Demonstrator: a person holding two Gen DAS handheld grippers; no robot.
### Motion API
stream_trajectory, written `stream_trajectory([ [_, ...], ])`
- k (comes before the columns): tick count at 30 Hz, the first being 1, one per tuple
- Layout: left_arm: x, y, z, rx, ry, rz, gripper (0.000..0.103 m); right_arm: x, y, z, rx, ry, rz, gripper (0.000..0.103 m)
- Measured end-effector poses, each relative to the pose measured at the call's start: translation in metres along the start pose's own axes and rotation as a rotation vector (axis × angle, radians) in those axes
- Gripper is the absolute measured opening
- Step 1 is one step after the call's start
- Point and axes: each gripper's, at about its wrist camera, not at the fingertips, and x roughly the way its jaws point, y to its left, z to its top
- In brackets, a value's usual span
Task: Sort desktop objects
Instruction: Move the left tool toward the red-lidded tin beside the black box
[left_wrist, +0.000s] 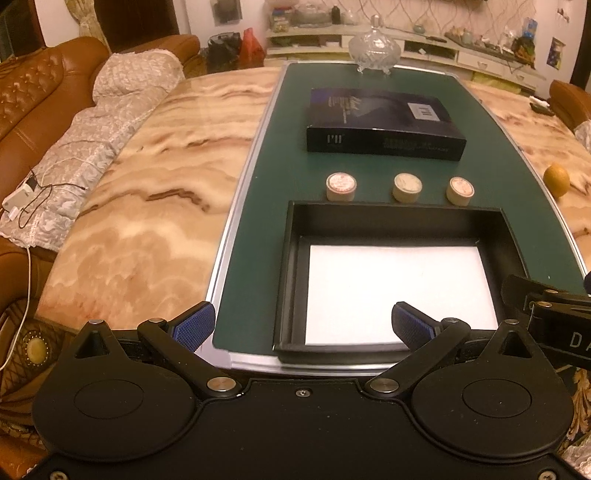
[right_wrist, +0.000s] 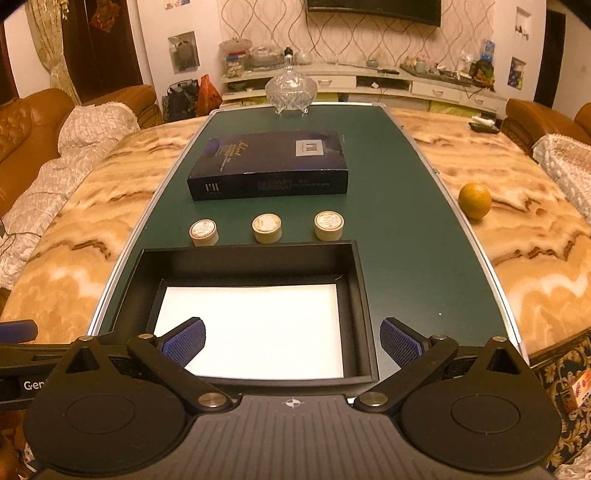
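Green mat: paper-lined black tray.

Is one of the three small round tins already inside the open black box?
No, the open black box holds only a white sheet; the three small round tins stand outside.

the table top looks like polished, glossy veined stone; on it lies a matt green board with a thin metal rim; the near tray is matt black, lined with smooth white paper; the far bowl is cut glass; the dark box has a slight sheen; the gripper pads are blue and finely textured.
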Motion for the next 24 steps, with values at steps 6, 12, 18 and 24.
stream_trajectory([
  [6, 0.012, -0.005, 0.016, 0.013, -0.006, 0.02, 0.103, 0.015, 0.001, 0.014, -0.004, 0.006, -0.016, 0.103],
  [12, 0.026, -0.006, 0.029, 0.011, 0.0, 0.019, 0.103, 0.028, 0.002, 0.025, -0.001, -0.014, -0.027, 0.103],
  [18, 0.04, -0.006, 0.04, 0.008, 0.012, 0.015, 0.103, 0.038, 0.006, 0.033, -0.033, -0.056, -0.052, 0.103],
  [24, 0.048, -0.011, 0.047, 0.045, -0.026, 0.041, 0.103, 0.052, 0.006, 0.044, -0.04, -0.036, -0.035, 0.103],
])
